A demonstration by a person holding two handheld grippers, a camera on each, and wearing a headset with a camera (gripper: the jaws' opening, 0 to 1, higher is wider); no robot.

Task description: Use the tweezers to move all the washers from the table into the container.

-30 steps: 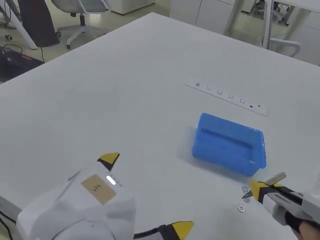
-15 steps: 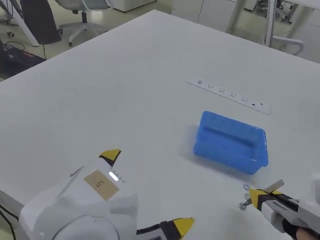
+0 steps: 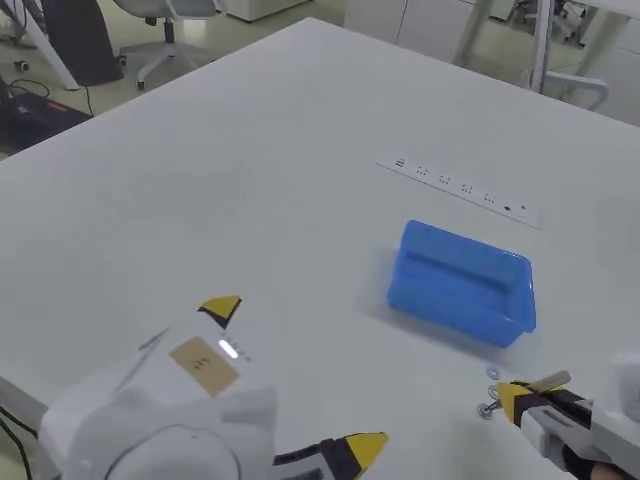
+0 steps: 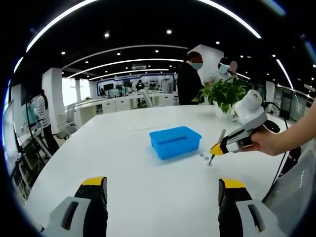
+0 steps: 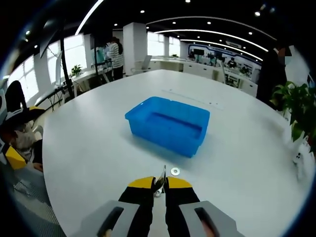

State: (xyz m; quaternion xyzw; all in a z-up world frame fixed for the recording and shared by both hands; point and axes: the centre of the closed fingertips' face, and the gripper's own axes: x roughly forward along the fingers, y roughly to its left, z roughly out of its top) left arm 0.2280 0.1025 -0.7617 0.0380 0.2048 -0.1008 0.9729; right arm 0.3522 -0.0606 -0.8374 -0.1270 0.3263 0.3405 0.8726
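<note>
— How is the right gripper (image 5: 159, 183) set?
— It is clamped on the tweezers (image 3: 548, 381), tips by a washer (image 5: 175, 171) just ahead; the blue container (image 5: 168, 123) lies beyond.
— What is advised?
— The washer's rim should be pinched squarely and lifted slowly. The left gripper (image 4: 163, 185) is held open.

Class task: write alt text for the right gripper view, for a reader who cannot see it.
The right claw, shut on thin tweezers, points across a white table toward a blue container. One small washer lies on the table just beside the tweezers' tips, short of the container.
</note>
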